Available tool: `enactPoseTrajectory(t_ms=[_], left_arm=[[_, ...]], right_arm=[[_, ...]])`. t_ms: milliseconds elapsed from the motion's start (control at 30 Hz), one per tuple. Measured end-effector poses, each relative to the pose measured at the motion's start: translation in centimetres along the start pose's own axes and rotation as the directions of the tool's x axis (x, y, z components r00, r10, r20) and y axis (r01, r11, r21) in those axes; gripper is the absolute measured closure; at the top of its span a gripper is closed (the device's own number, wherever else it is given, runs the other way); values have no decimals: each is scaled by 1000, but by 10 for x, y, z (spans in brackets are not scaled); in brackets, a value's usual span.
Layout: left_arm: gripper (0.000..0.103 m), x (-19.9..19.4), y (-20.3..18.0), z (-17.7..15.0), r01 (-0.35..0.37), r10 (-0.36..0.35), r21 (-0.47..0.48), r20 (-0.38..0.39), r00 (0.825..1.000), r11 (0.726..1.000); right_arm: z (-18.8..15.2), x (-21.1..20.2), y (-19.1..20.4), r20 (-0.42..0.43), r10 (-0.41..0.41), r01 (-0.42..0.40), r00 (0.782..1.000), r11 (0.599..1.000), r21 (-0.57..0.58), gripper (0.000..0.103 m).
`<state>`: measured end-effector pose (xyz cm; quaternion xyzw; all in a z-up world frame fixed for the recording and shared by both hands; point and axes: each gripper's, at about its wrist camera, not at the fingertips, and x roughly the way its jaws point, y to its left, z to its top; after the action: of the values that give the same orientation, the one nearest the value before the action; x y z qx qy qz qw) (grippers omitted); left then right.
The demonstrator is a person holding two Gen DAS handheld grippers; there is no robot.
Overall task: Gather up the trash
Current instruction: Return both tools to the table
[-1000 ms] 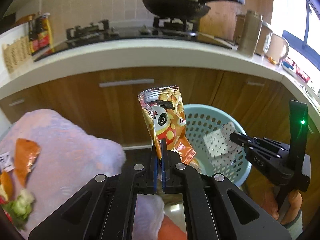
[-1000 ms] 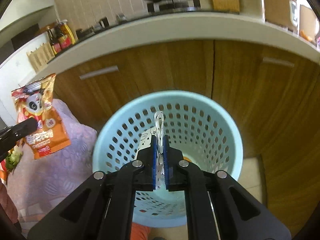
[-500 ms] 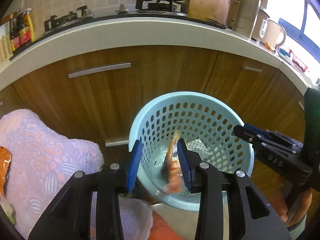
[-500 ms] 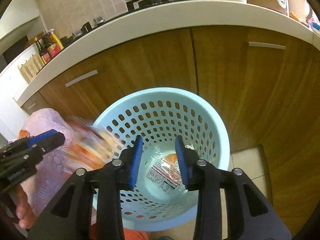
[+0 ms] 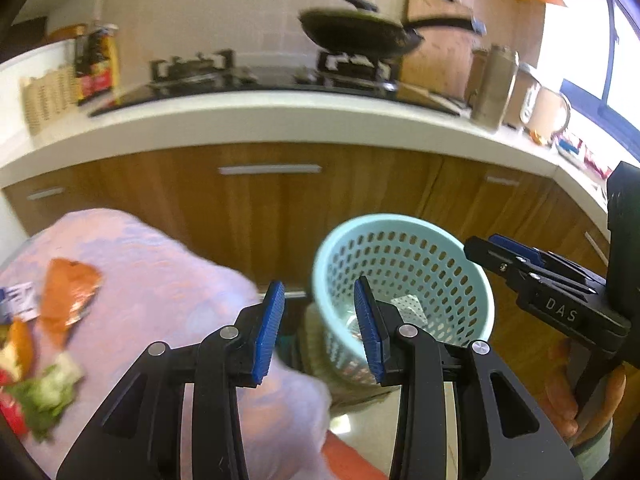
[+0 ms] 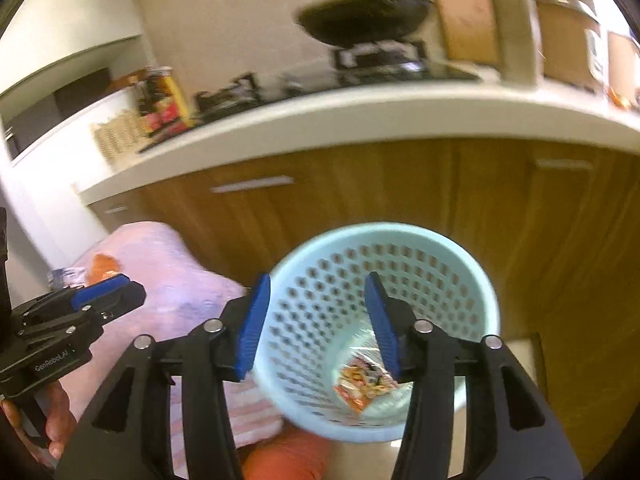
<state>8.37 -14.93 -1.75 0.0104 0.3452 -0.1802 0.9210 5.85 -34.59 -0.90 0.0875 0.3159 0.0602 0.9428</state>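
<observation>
Room: kitchen, with wooden cabinets point(image 5: 280, 216) under a pale countertop point(image 5: 256, 120); both views are motion-blurred.
Left gripper point(image 5: 318, 328): lower centre of the left wrist view, blue-padded fingers point(image 5: 268, 332) spread wide with nothing between them.
Right gripper point(image 6: 316, 320): lower centre of the right wrist view, fingers point(image 6: 252, 324) likewise spread wide and empty; it also shows at the right edge of the left wrist view, with a hand point(image 5: 580, 404) gripping its handle.
Pink cloth point(image 5: 160, 280): lower left of both views, a patterned lilac-pink cover over a low surface just beside the basket.
Trash on the cloth: an orange wrapper scrap point(image 5: 68, 300), with green and red scraps point(image 5: 40, 396) nearer the left edge.
Basket point(image 6: 476, 280): light blue perforated plastic, standing upright on the floor in front of the cabinets, seen past the fingers of both grippers.
Snack wrapper point(image 6: 364, 380): orange and printed, lying at the bottom of the basket.
White perforated piece point(image 5: 408, 306): also inside the basket, low against its wall.
Far, upper frame: a black frying pan point(image 5: 360, 34) on the gas stove point(image 5: 256, 76), sauce bottles point(image 5: 98, 62) at upper left, a metal flask point(image 5: 494, 80) and a mug point(image 5: 548, 110) at upper right.
</observation>
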Motion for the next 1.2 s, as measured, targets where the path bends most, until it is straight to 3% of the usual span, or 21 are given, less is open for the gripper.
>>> enactPoseTrajectory(t_ms=[200,367,500,567,633,733,867,933,1067,1200], left_arm=[[53,-66,40,-17,-59,65,-74,84,994,996],[45,-119,81,-36,-125,149,-160,146,978,979],[42,-163,118,-57,-197,246,-246,188,951,949],[41,-186,139,-71,-257,320,-286,203,925,923],[36,-206,163,-84,-312,388,-325,201,899,892],[27,-223,201,-101,-352,435,-368,175,883,861],[25,-215,249,-120,-399,453,-367,72,889,841],[25,-202,267,-129,-427,460,-353,11,888,832],[25,-182,293,-144,-380,398,-380,-34,917,843],[24,-171,311,-151,-355,373,-425,-45,927,832]], right_arm=[[-3,-9,82,-2,108,-107,994,986,-131,57],[-16,-3,145,-42,196,-201,980,957,-209,56],[-28,7,194,-80,267,-279,960,926,-256,56],[-34,12,214,-95,286,-301,954,915,-270,56],[-39,18,231,-107,299,-318,948,904,-286,56],[-49,33,255,-127,315,-340,940,891,-302,56],[-64,50,279,-156,323,-357,934,879,-317,56],[-68,54,285,-166,296,-336,941,879,-338,56],[-68,56,285,-162,289,-329,943,879,-345,54],[-65,59,280,-162,291,-330,943,887,-323,46]])
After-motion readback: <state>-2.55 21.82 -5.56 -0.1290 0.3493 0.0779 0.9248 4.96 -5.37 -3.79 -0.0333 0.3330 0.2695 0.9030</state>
